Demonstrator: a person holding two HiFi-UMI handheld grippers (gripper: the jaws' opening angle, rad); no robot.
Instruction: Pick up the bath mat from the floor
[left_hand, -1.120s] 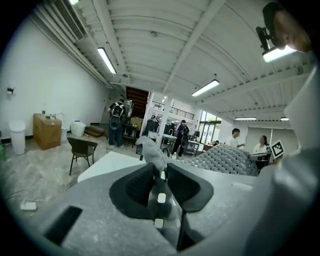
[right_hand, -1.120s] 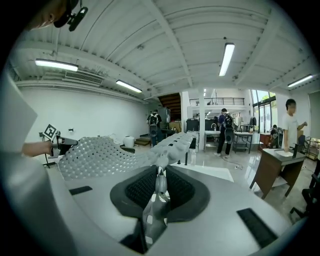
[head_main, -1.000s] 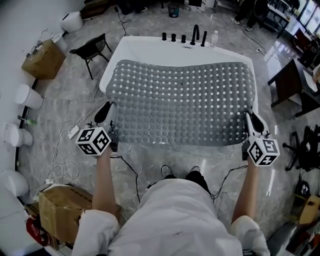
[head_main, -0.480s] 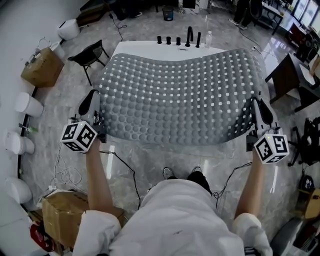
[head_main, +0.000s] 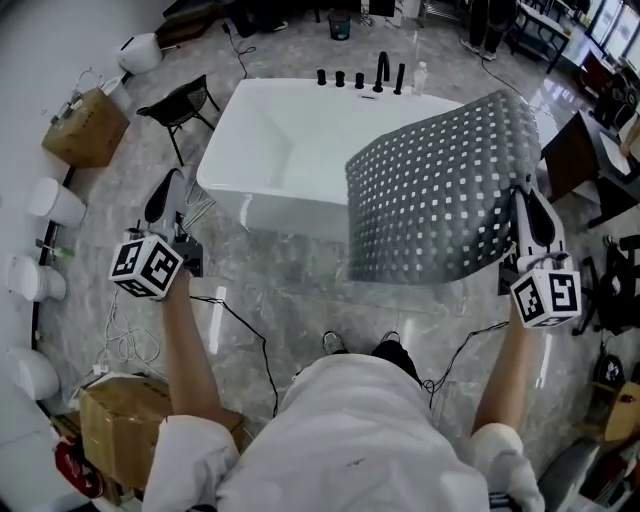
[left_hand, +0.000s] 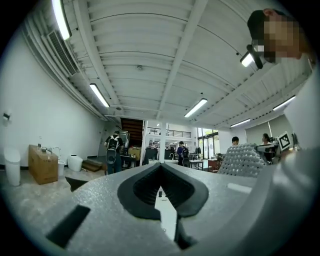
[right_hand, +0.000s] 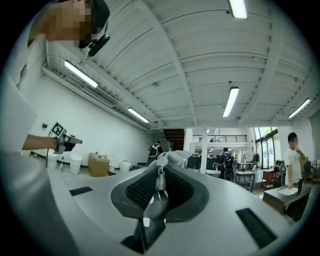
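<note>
Left gripper (head_main: 163, 197): at the left of the head view, over the grey floor (head_main: 290, 290) and beside the near left corner of the white bathtub (head_main: 270, 150). Its jaws are together, with nothing between them.

Right gripper (head_main: 533, 212): at the right edge of the head view. Its jaws are clamped on the right edge of the bath mat (head_main: 440, 190), and the right gripper view shows a grey fold pinched between the pads.

Bath mat: grey, perforated, raised off the floor. It is held by that one edge only and hangs in the right half of the frame, across the bathtub's right end. Its left edge hangs free, well apart from the left gripper.

Black taps (head_main: 360, 77) stand on the bathtub's far rim.
</note>
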